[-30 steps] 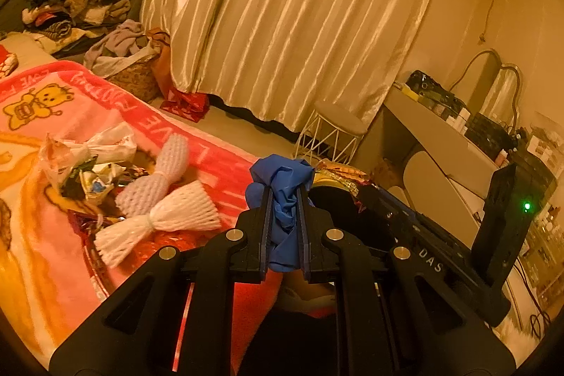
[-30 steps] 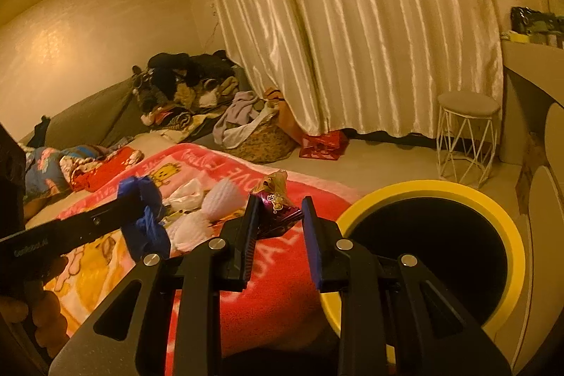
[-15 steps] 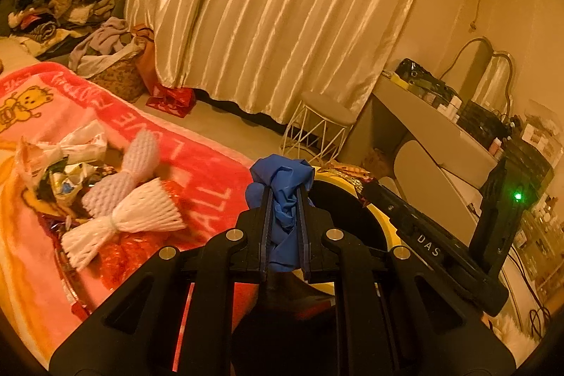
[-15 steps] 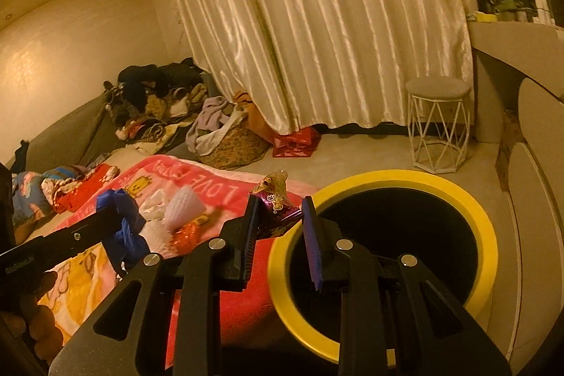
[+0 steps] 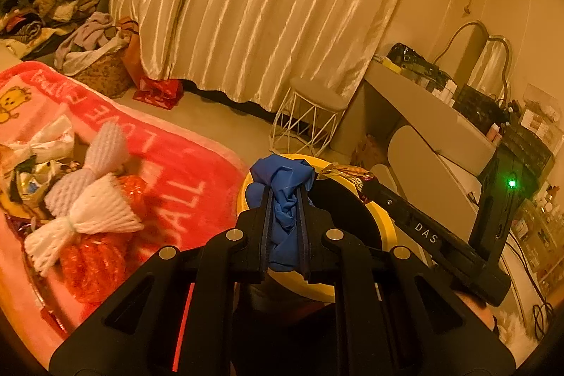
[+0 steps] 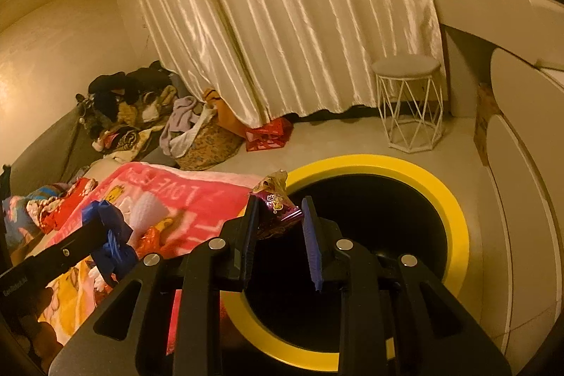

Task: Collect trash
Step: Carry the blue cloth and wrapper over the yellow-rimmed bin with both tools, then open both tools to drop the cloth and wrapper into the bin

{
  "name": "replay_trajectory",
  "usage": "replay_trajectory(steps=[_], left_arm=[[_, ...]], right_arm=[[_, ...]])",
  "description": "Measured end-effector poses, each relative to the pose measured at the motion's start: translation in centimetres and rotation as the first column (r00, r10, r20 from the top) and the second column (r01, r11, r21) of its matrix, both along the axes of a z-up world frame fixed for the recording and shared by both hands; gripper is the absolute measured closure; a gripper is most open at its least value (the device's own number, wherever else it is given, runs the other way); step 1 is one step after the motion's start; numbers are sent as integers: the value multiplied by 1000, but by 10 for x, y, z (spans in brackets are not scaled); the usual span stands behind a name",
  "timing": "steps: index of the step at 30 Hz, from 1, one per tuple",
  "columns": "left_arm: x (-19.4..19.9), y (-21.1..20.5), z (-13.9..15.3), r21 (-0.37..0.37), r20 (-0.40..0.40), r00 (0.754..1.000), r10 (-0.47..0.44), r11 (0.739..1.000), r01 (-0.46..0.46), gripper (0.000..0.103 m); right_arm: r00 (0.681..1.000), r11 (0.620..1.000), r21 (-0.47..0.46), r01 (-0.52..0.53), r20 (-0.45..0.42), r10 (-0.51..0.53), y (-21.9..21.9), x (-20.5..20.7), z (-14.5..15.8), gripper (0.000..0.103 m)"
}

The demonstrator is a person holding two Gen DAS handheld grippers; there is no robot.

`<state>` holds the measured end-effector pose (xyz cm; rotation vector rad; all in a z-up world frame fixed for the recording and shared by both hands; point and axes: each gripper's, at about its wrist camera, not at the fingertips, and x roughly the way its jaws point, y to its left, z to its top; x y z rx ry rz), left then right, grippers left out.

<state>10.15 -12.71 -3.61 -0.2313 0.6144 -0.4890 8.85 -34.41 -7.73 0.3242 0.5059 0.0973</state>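
My left gripper (image 5: pixel 284 192) is shut on a crumpled blue plastic piece (image 5: pixel 278 171), held over the near left rim of a black bin with a yellow rim (image 5: pixel 386 228). My right gripper (image 6: pixel 280 201) is shut on a purple snack wrapper (image 6: pixel 275 192) and hangs over the left edge of the bin (image 6: pixel 454 217), whose dark mouth lies below it. In the right wrist view the left gripper with the blue piece (image 6: pixel 112 228) shows at the lower left. On the pink blanket (image 5: pixel 183 171) lie white foam nets (image 5: pixel 84 217), an orange net (image 5: pixel 91 256) and crumpled wrappers (image 5: pixel 31 171).
A white wire stool (image 6: pixel 405 69) stands on the floor beyond the bin, in front of the curtain. A laundry basket (image 5: pixel 102 69) and a red bag (image 5: pixel 158 90) sit left of it. A desk (image 5: pixel 423 104) with clutter and white cabinets line the right side.
Both grippers have swung right from the blanket toward the bin, each with its piece still held. The bin's mouth now fills more of both views and the trash pile has slid left.
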Motion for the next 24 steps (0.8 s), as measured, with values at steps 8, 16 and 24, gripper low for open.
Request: replay_trajectory(steps=[8, 16, 24], left_arm=[[12, -19, -8, 11, -18, 999, -33, 999, 33, 95], [29, -46, -20, 32, -45, 995, -87, 996, 89, 95], [46, -62, -36, 43, -92, 990, -104, 993, 109, 93]], right_arm=[[998, 999, 6, 40, -40, -40, -15, 4, -6, 79], [994, 997, 9, 80, -71, -79, -32, 6, -12, 79], [987, 994, 21, 105, -122, -101, -42, 9, -22, 78]])
